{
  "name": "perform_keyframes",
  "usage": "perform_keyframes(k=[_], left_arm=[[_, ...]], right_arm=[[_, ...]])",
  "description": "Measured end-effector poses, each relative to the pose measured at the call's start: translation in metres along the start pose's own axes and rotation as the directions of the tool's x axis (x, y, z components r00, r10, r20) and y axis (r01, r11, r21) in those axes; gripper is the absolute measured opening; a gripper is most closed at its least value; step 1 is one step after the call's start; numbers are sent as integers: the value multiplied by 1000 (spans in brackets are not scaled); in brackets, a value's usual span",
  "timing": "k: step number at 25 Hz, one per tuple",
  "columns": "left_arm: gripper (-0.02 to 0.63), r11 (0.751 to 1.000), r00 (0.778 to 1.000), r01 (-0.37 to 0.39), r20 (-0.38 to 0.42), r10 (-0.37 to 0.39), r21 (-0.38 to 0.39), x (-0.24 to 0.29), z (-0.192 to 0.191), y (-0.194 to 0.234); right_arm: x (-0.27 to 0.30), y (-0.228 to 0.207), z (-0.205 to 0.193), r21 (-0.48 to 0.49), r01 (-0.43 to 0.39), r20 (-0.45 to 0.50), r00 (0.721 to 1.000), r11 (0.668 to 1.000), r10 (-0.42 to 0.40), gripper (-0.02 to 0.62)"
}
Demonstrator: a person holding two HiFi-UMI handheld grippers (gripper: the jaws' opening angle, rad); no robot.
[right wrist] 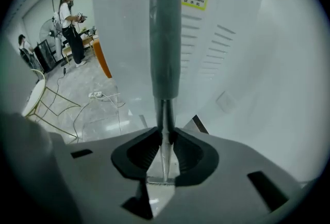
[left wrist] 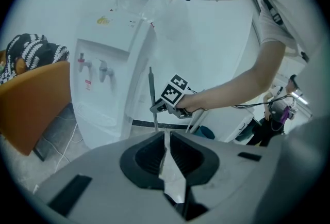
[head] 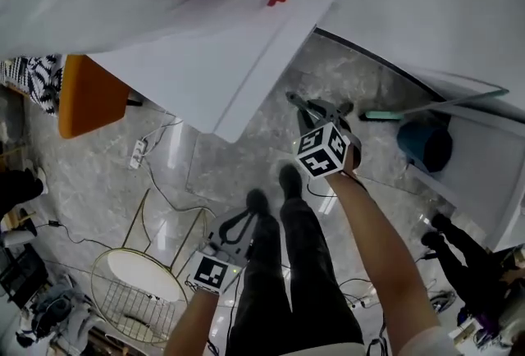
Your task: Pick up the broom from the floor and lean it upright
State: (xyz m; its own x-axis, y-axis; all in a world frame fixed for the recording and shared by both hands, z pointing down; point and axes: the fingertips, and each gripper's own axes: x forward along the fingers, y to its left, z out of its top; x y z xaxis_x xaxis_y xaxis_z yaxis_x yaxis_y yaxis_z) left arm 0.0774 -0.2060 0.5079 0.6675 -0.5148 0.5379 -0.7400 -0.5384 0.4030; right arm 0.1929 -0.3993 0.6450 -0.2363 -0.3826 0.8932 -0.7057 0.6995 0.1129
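The broom shows as a thin grey pole [left wrist: 152,95] standing upright in front of the white water dispenser [left wrist: 105,96]. Its thicker grey handle end [right wrist: 165,37] rises straight ahead in the right gripper view. My right gripper [right wrist: 164,135] is shut on the thin shaft just below that handle end. From the head view the right gripper [head: 318,111] sits by the dispenser's base [head: 246,59]. My left gripper [left wrist: 165,138] is lower and nearer to me, shut with nothing between its jaws, and it also shows by my left foot [head: 238,225]. The broom's head is hidden.
An orange chair [head: 90,96] stands left of the dispenser, with a power strip and cables [head: 138,152] on the floor. A gold wire stool [head: 135,289] is near left. A blue bucket [head: 426,145] and a thin teal-tipped rod [head: 385,114] sit at the right by white cabinets.
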Motion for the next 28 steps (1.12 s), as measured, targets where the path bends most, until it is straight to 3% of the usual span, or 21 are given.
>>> perform_keyframes(k=[11,19,28], left_arm=[[32,998,998,-55,8,55,-38,1,3,15],[32,997,997,-73,14,74,-38,-2,3,11],[32,996,995,-85,48,86,-22,-13,25,2]], right_arm=[[22,-5,18,-55,9,31,999,998,-7,97],[16,-9,24,-108,8,86,996,994,2,181],[-11,-4,45,-159,-7,149,988,987,31,212]])
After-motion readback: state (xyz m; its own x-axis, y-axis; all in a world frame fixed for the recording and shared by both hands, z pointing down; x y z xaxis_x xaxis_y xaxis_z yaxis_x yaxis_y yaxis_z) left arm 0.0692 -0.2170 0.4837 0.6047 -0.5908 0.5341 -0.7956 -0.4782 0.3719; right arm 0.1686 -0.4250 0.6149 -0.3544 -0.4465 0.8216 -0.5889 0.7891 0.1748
